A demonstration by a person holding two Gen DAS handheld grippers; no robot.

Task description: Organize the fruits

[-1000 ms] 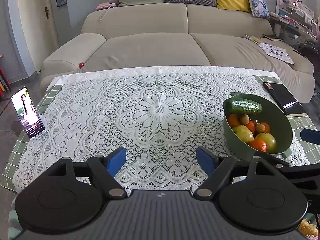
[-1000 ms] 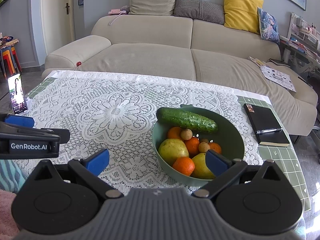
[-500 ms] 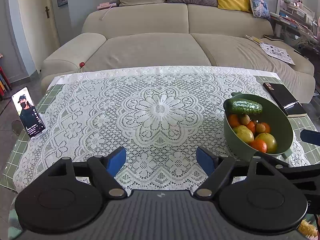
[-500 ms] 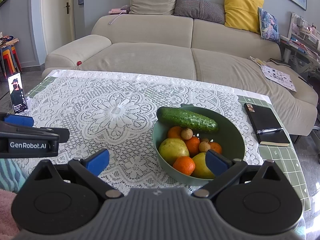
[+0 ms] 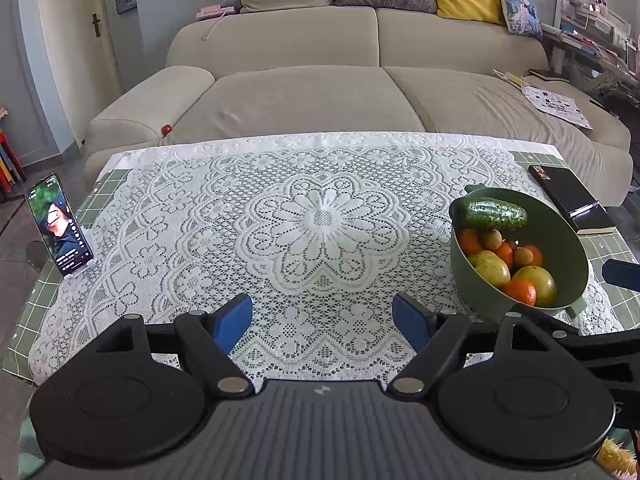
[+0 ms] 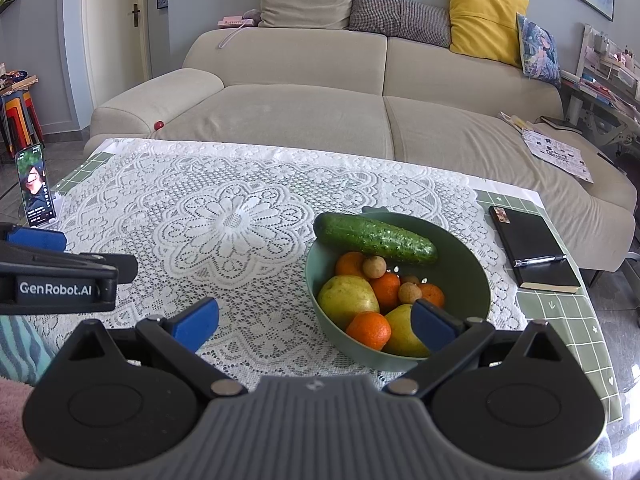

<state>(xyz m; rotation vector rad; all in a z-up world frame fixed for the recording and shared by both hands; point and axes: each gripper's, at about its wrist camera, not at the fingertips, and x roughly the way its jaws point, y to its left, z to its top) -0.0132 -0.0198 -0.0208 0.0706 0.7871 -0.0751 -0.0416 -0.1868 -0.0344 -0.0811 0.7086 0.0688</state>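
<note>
The bowl (image 6: pixel 472 280), lower right of the right-wrist frame, holds a cucumber (image 6: pixel 374 238) lying across oranges and pears. Firm and bumpy, the cucumber likely grips best mid-length. Left gripper (image 5: pixel 322 320) and right gripper (image 6: pixel 316 320) gape wide, empty.

Your right gripper's fingertip (image 6: pixel 434 325) covers part of the yellow fruit (image 6: pixel 400 330) in the green bowl (image 6: pixel 472 280), lower fruit buried under the pile, your left gripper (image 6: pixel 36 239) cut off by the frame edge, phone (image 5: pixel 59 226) screen text too small to read.
</note>
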